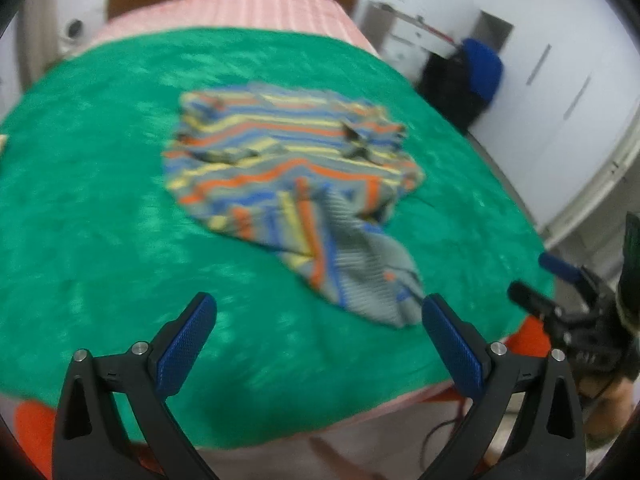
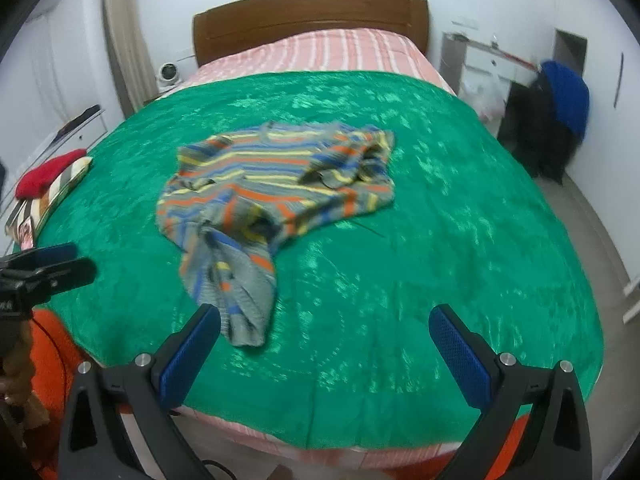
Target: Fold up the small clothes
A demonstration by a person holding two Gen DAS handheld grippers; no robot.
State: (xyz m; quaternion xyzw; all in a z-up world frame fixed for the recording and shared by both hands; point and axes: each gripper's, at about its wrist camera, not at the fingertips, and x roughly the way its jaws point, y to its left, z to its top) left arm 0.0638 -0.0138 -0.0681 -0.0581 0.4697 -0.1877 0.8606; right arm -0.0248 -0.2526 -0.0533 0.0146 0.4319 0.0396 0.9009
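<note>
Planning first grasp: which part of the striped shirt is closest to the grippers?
The bunched sleeve trailing off the striped shirt toward the bed's foot. The shirt's collar and its other sleeve lie farther up the green blanket.

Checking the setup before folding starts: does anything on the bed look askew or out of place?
The striped shirt lies rumpled on the green blanket, one sleeve twisted toward the near edge. Nothing else stands out.

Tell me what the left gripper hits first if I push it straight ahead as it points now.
Probably the green blanket: the open left gripper aims at bare cover just left of the striped shirt's trailing sleeve. Depth is unclear, so it might clip that sleeve.
</note>
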